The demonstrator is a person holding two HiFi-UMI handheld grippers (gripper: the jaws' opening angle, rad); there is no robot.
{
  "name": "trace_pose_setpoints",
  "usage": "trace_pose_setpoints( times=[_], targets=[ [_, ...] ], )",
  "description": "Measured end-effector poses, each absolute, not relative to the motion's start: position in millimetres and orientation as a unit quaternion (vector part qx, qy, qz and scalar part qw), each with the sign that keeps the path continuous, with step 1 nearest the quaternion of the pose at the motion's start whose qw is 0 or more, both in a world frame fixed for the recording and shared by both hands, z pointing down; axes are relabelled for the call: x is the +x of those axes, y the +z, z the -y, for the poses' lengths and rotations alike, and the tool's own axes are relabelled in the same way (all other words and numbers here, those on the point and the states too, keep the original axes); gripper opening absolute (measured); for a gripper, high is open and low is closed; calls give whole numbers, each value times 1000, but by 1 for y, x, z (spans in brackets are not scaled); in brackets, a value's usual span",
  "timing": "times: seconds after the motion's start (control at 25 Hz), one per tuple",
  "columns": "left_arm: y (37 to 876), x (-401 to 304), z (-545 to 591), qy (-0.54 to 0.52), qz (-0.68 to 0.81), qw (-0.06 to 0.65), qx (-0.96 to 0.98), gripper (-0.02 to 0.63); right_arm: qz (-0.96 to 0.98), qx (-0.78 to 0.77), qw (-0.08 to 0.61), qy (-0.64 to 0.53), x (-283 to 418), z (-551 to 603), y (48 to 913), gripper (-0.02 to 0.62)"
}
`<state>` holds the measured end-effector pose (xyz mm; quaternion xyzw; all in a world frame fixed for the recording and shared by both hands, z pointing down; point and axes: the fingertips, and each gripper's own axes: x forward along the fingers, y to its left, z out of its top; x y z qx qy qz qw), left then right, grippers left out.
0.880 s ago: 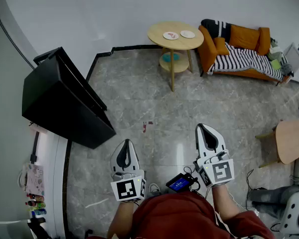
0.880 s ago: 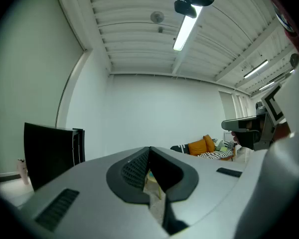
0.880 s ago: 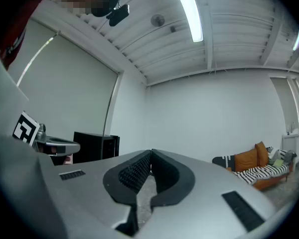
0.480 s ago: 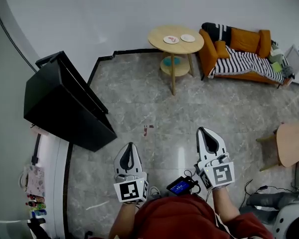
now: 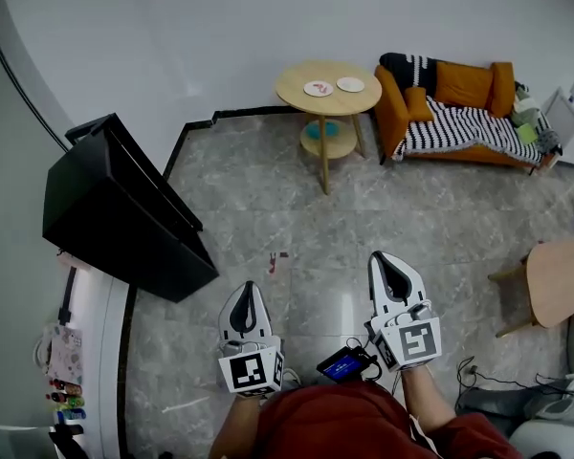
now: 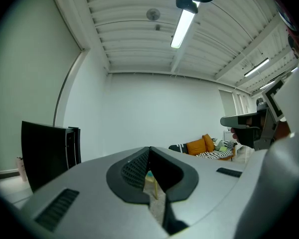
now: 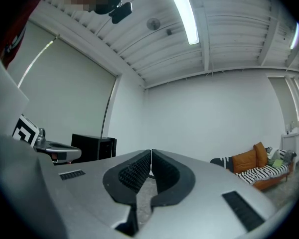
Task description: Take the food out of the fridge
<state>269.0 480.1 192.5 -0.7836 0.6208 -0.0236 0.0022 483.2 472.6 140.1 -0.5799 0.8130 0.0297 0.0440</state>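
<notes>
progress: no food is coming out yet | left gripper, right gripper: hanging with jaws clenched, empty | black box, probably the fridge: sitting shut, well apart

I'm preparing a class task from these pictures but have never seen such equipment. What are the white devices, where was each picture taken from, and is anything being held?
No robot here: a person holds a hand-held gripper in each hand. The head view, from a camera on the person's head, looks down on the left hand-held gripper and right hand-held gripper above a grey tiled floor. The other two pictures come from a camera riding on each gripper, looking along its jaws. Both pairs of jaws are together, holding nothing. Ahead stand a black fridge, a round wooden table bearing two small plates, and an orange sofa.
</notes>
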Motion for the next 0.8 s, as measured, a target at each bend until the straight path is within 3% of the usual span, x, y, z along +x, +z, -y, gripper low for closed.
trace_pose_setpoints(
  times=[0.8],
  targets=[
    [209,318,-431,-34,-605,-11,-795,12,-807,-590,29,8,531,-426,167,25]
  ],
)
